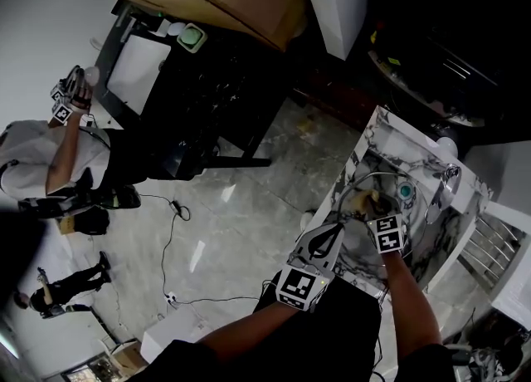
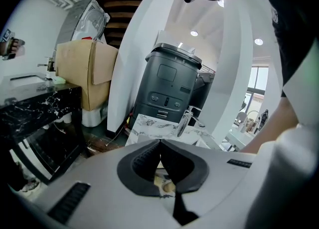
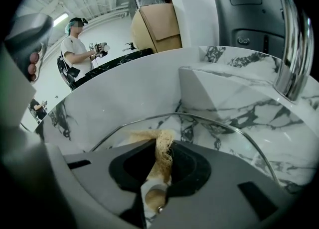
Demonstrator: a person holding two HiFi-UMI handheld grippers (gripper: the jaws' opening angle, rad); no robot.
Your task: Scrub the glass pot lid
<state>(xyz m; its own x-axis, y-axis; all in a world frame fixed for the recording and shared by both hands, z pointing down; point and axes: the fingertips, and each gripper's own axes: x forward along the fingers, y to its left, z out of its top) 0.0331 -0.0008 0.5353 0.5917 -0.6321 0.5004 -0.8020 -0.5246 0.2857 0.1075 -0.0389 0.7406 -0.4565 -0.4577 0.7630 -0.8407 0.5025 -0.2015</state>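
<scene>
Right gripper (image 3: 159, 145), scrubber (image 3: 162, 159) mostly hidden within

Marble sink (image 1: 375, 129) w/ chrome faucet (image 1: 449, 177) at rim; glass lid (image 3: 224, 138) in its basin.

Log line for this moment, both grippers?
right gripper: shut on tan fibrous scrubber | round glass pot lid: in marble sink | left gripper: shut

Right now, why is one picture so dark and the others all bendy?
Head view: dim all over, only the floor catches light. Left gripper view: the wide lens bows the white walls; ceiling lamps glare. Right gripper view: same bulge, black corners, shine on the faucet.
</scene>
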